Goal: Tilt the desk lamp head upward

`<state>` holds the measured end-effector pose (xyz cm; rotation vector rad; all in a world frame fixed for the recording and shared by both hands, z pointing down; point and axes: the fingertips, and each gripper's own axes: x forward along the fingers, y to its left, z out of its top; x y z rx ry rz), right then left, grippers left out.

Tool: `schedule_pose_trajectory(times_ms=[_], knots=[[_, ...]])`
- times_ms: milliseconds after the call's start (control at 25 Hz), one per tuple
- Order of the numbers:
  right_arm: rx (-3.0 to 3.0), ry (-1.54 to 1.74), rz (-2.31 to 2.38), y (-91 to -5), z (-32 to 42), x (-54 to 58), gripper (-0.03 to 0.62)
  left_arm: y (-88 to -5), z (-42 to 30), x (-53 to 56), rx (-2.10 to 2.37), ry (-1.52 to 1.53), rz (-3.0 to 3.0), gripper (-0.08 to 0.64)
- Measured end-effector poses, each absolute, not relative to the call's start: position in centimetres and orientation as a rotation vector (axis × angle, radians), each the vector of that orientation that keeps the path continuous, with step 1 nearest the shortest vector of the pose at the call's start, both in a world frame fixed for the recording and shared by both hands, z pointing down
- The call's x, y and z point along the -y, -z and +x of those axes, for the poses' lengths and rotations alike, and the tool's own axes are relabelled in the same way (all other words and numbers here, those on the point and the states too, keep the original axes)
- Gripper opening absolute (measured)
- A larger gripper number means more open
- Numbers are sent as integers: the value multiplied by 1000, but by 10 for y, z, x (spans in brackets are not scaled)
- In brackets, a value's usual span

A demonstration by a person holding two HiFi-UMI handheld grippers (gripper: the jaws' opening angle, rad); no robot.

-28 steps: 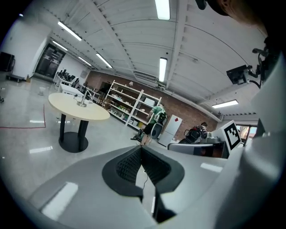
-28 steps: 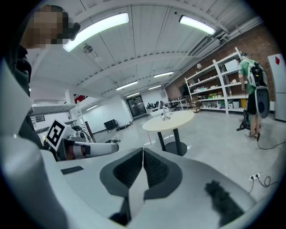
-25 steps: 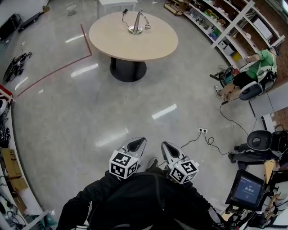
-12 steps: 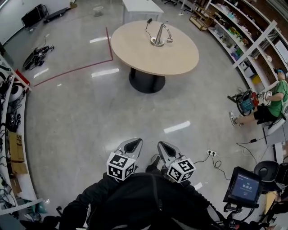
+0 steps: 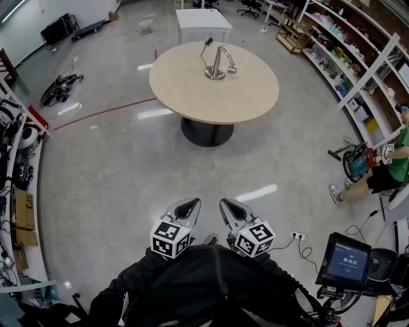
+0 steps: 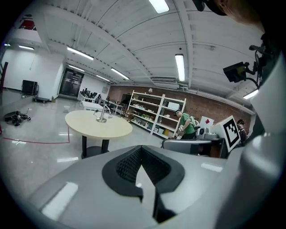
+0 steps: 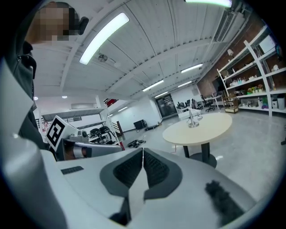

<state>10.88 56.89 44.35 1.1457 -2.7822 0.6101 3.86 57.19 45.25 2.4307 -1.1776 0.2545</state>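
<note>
A silver desk lamp [image 5: 215,64] stands on a round beige table [image 5: 236,96] far ahead, its head drooping to the right and its cord trailing behind. The lamp [image 6: 103,114] shows small in the left gripper view, and the lamp [image 7: 193,119] likewise in the right gripper view. My left gripper [image 5: 190,205] and right gripper [image 5: 229,207] are held close to my body, several steps short of the table. Both are shut with nothing between their pads, and they sit side by side.
Shelving [image 5: 348,57] lines the right wall. A seated person in green [image 5: 399,163] is at the right edge, a monitor on a stand [image 5: 347,262] at lower right, a power strip with cable [image 5: 298,237] on the floor. A white table [image 5: 202,19] stands behind the round one. Clutter lines the left wall [image 5: 19,166].
The view has shifted: the round table now sits more central and slightly lower in the head view, and the seated person has slid to the right edge. Both grippers stay shut, unchanged before my body.
</note>
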Motion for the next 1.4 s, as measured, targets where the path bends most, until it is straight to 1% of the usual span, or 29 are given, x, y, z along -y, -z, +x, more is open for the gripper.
schedule_pose_trajectory(times_ms=[160,440,640,920,1160,1400], knots=[[2793,-646,1144,-447,136,-548,8,-453,61,-554,1203,-268,2413,6],[2798,-692,1141,-455,145,-530,8,-459,68,-539,1217,-303,2394,6],[2756,-707,1213,-458,149,-522,8,-463,73,-527,1142,-310,2411,6],[2655,-685,1404,-465,153,-471,6,-471,71,-466,994,-292,2473,6],[2596,-675,1465,-461,126,-422,6,-464,47,-410,911,-272,2505,6],[2560,-686,1436,-475,72,-367,7,-477,1,-356,873,-249,2502,6]])
